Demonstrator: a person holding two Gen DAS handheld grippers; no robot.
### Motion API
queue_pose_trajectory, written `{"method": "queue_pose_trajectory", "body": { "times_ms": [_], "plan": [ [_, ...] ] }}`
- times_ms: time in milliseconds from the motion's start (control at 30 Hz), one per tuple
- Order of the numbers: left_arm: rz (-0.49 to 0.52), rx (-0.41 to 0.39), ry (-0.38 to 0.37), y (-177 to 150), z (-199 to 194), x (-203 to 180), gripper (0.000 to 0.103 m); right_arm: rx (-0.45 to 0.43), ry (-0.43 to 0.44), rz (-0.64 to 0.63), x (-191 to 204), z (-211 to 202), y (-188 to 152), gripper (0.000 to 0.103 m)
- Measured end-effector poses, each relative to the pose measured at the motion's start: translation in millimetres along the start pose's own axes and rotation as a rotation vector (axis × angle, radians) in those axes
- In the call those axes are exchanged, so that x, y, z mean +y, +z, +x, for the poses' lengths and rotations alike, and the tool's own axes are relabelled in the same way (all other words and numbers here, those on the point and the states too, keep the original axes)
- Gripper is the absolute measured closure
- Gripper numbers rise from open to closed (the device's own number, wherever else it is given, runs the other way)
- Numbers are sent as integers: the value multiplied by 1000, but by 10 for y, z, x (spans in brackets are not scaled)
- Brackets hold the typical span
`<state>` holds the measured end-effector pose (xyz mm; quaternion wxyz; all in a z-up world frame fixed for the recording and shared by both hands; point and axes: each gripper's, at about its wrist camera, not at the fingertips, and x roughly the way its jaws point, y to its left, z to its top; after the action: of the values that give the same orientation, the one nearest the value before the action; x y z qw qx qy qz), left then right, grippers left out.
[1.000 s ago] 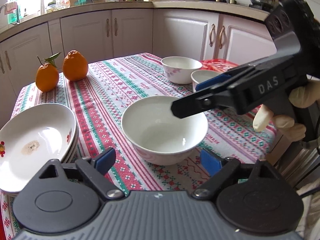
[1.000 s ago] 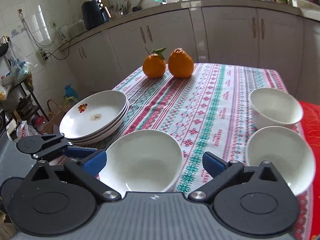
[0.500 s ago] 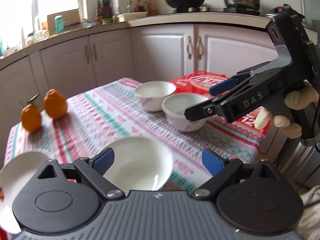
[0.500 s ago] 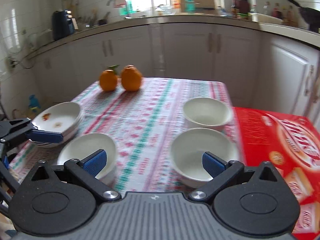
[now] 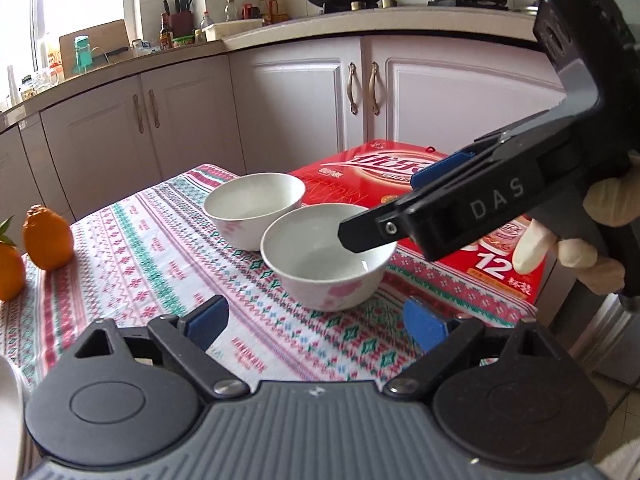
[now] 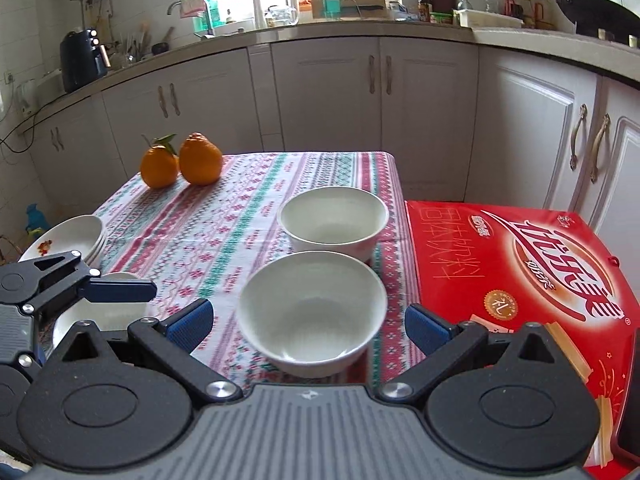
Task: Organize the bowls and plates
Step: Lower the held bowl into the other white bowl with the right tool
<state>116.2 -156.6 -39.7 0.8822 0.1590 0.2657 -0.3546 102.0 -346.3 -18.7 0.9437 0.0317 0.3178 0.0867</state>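
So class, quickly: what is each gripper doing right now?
Left gripper: open, holding nothing.
Right gripper: open, empty, near bowl ahead.

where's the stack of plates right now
In the right wrist view the stack of plates sits at the table's left edge, left of and nearer than the two oranges, just behind the left gripper. The left wrist view doesn't show it.

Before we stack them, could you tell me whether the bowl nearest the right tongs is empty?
Empty: the near bowl stands upright on the tablecloth, its white inside bare in both views.
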Motion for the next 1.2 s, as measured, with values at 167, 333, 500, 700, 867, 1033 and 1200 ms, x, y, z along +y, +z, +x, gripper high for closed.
{"method": "queue_pose_trajectory", "body": {
  "times_ms": [167,333,500,700,867,1033,1200],
  "plan": [
    [-23,35,-15,15,207,-40,9,22,4,35,-166,146,24,0],
    [-24,46,-7,56,345,-72,9,46,21,49,-261,301,41,0],
    [-39,63,-16,83,477,-80,12,60,44,45,-284,427,71,2],
    [-56,61,-34,77,539,-66,16,86,79,31,-292,572,107,17],
    [-67,63,-53,79,565,-56,20,99,87,18,-305,670,144,24],
    [-70,58,-38,92,591,-74,20,118,101,28,-363,734,145,33],
    [-94,49,-26,93,591,-67,23,124,119,67,-416,736,124,40]
  ]
}}
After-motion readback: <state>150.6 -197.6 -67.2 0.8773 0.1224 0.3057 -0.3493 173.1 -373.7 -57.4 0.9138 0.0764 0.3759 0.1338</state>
